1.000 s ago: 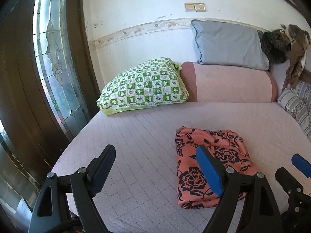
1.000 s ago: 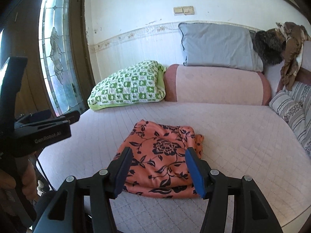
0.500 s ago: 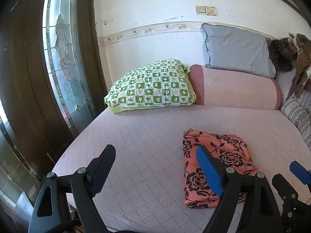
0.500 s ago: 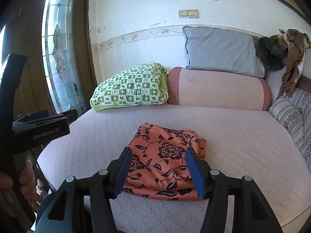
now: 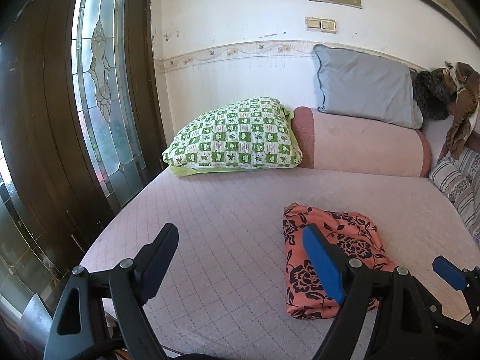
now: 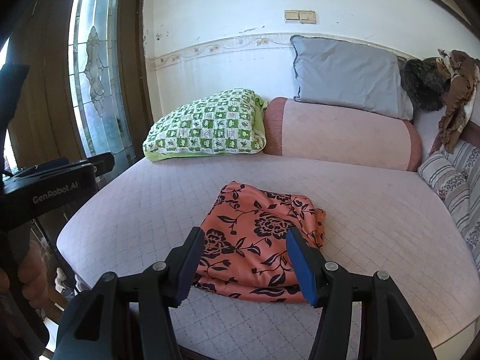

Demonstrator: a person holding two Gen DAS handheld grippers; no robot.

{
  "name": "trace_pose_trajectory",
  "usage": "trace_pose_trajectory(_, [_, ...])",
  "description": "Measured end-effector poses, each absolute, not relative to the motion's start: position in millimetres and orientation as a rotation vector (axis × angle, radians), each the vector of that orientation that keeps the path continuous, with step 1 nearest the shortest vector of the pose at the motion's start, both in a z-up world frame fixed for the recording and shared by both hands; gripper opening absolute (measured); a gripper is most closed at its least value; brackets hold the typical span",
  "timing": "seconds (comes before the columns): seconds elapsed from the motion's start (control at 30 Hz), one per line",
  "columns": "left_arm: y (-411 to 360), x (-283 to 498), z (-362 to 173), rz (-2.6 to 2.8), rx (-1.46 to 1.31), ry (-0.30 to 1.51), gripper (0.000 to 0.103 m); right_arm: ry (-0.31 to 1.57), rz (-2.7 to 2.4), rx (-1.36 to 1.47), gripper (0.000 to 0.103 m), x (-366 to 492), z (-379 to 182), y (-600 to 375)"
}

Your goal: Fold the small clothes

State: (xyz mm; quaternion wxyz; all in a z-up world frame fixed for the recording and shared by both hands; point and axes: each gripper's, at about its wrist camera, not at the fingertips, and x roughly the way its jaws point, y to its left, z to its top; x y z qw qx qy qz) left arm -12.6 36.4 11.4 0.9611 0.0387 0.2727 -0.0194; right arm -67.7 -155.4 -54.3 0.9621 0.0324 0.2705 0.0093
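A small orange garment with black flowers (image 6: 258, 237) lies folded into a compact rectangle on the pink quilted bed (image 6: 375, 210); it also shows in the left wrist view (image 5: 333, 258). My right gripper (image 6: 246, 258) is open and empty, hovering above the garment's near edge without touching it. My left gripper (image 5: 240, 252) is open and empty, held over the bed to the left of the garment. The right gripper's blue tip (image 5: 448, 271) shows at the lower right of the left wrist view.
A green checked pillow (image 6: 207, 129), a pink bolster (image 6: 345, 135) and a grey-blue pillow (image 6: 345, 75) lie at the head of the bed. A striped cushion (image 6: 450, 186) is at the right. A dark wooden door with a glass pane (image 5: 102, 96) stands left.
Both grippers have drawn back and risen from the folded garment, which now sits farther away and lower in both views. The garment has not moved.
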Motion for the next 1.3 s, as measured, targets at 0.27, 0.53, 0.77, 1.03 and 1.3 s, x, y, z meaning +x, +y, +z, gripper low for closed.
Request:
trace_pose_trajectory(0.27, [39.9,-22.9,22.9,-0.058,0.074,0.522,0.085,0.519,0.021,0.060,0.061,-74.5,-41.2,-152.4])
trace_pose_trajectory(0.53, [42.9,-31.6,40.3,-0.080,0.071,0.484,0.085,0.489,0.014,0.045,0.061,-75.6,-25.0,-149.4])
trace_pose_trajectory(0.77, [46.9,-32.3,50.9,-0.095,0.064,0.465,0.085,0.474,0.008,0.033,0.061,-72.2,-12.4,-145.0])
trace_pose_trajectory(1.03, [46.5,-27.0,50.8,-0.123,0.057,0.479,0.085,0.490,0.015,0.032,0.061,-63.1,-13.9,-142.3])
trace_pose_trajectory(1.3, [40.0,-10.3,43.1,-0.155,0.024,0.483,0.085,0.519,0.041,0.082,0.061,-39.9,-21.8,-152.8])
